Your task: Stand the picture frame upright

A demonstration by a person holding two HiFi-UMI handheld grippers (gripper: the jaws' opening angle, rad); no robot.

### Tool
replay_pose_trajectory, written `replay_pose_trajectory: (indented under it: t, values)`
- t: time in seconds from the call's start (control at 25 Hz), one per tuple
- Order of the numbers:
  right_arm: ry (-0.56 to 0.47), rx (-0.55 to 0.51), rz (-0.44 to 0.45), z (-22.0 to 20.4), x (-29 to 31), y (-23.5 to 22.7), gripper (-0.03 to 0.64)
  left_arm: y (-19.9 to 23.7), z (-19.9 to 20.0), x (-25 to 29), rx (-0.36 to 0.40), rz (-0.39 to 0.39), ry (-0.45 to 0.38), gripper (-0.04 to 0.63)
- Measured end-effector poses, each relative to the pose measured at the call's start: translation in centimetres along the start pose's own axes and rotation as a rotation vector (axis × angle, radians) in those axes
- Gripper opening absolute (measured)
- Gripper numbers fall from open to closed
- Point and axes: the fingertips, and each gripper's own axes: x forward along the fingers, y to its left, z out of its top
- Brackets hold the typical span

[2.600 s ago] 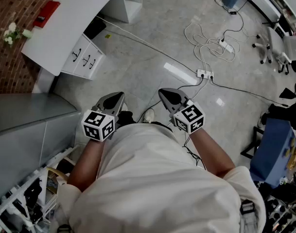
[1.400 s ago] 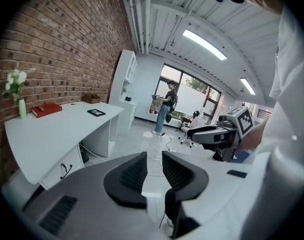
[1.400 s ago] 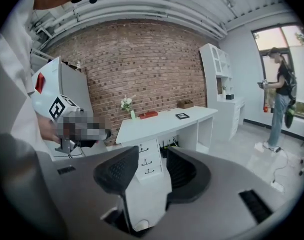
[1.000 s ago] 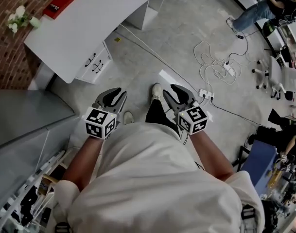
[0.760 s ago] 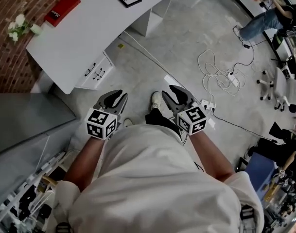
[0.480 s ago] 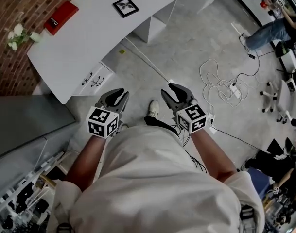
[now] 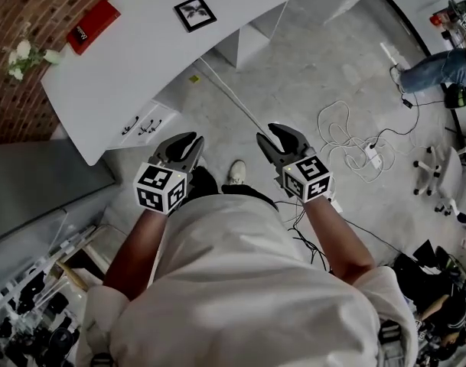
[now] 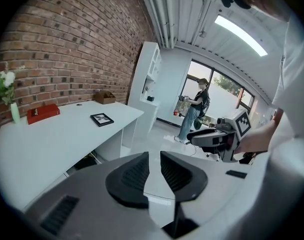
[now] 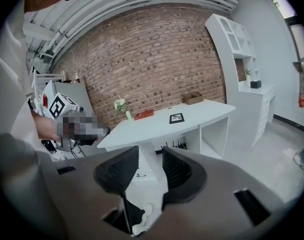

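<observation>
The picture frame [image 7: 194, 13] is black with a pale print and lies flat on the white desk [image 7: 141, 67], far ahead of both grippers. It also shows in the left gripper view [image 8: 102, 119] and the right gripper view [image 9: 176, 118]. I hold both grippers in the air in front of my body, above the floor. My left gripper [image 7: 188, 142] has a narrow gap between its jaws, which are closing on nothing. My right gripper [image 7: 269, 136] is open and empty.
A red book [image 7: 92, 26] and a small vase of white flowers [image 7: 18, 56] sit at the desk's left end by the brick wall. White cables and a power strip [image 7: 347, 140] lie on the floor to the right. A person [image 8: 191, 116] stands by the windows.
The desk with the frame has come further into the head view as I walk toward it. Both grippers keep their place in front of me. The left jaws have narrowed slightly.
</observation>
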Motion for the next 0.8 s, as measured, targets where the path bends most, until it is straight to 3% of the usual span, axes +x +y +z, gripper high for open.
replay_pose_trajectory:
  t: [0.44,0.8]
  values:
    - [0.028,0.013,0.013,4.2,7.0,-4.4,0.153,6.5,3.8,4.9,-0.061,0.004,-0.027,0.069]
    - [0.084,0.01,0.003,10.1,14.7,-9.6,0.153,14.0,10.0,10.1,-0.092,-0.018,-0.044,0.069]
